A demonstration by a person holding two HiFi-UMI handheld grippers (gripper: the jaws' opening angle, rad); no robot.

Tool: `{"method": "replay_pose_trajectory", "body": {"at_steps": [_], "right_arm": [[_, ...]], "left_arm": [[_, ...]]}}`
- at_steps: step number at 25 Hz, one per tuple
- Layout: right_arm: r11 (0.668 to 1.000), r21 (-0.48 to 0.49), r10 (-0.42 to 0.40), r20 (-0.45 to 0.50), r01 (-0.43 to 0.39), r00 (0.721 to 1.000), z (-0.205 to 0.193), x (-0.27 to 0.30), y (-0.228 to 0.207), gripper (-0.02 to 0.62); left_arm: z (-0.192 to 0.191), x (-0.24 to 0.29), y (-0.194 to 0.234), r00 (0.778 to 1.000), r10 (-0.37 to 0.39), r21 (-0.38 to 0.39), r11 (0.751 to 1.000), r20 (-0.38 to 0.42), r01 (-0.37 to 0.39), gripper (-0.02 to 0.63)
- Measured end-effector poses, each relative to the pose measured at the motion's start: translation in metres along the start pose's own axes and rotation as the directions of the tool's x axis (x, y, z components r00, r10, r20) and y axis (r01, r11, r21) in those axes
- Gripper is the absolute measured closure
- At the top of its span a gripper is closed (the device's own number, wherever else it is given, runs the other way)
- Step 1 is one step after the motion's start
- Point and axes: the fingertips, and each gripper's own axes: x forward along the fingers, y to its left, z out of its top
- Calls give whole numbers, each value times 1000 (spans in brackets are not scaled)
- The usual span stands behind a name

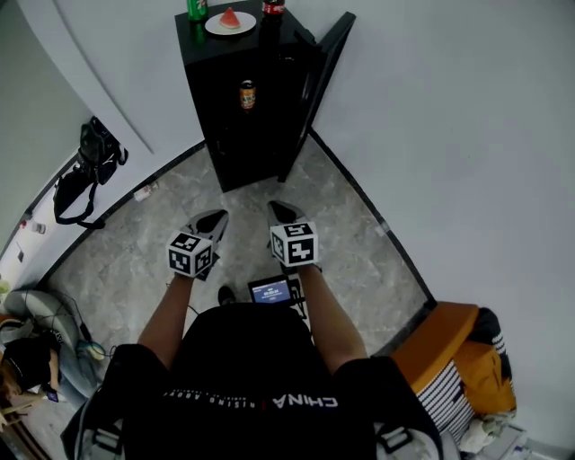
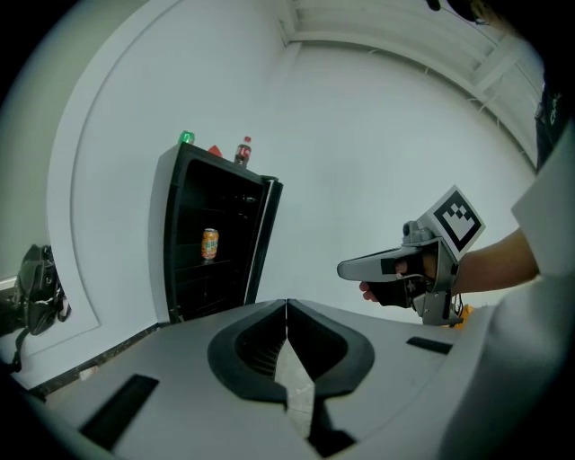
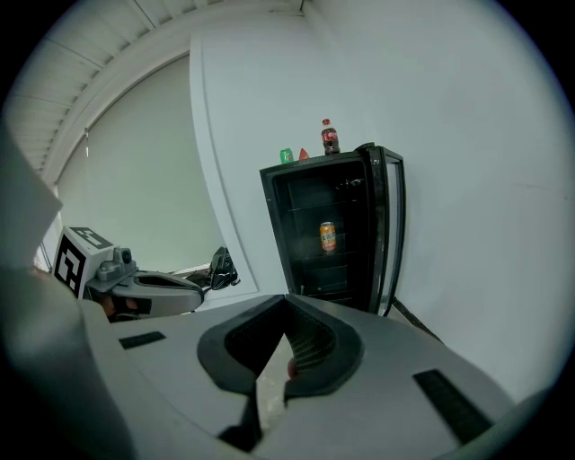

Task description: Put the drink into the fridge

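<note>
An orange drink can (image 1: 247, 93) stands on a shelf inside the black fridge (image 1: 216, 54), whose door (image 1: 316, 85) hangs open to the right. The can (image 2: 209, 243) shows in the left gripper view, and the can (image 3: 328, 236) in the right gripper view too. My left gripper (image 1: 211, 220) and right gripper (image 1: 281, 212) are side by side above the floor, well short of the fridge, both pointing at it. Each is shut with nothing between its jaws: left gripper (image 2: 287, 304), right gripper (image 3: 287, 298). Each also shows from the side in the other's view: right gripper (image 2: 343, 268), left gripper (image 3: 201, 295).
On the fridge top stand a green can (image 1: 197, 9), a plate with a watermelon slice (image 1: 230, 22) and a cola bottle (image 1: 273, 7). A black bag (image 1: 85, 171) lies by the left wall. An orange seat (image 1: 440, 346) stands at the right wall behind me.
</note>
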Motion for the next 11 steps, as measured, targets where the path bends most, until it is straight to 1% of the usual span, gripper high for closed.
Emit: {"method": "replay_pose_trajectory", "body": {"at_steps": [11], "right_arm": [[1000,2,10,-6,-10,1000,-1,-2,-11,581]], "left_arm": [[-2,11,-6,1000,11,10,1000,-20,-10,594]]}}
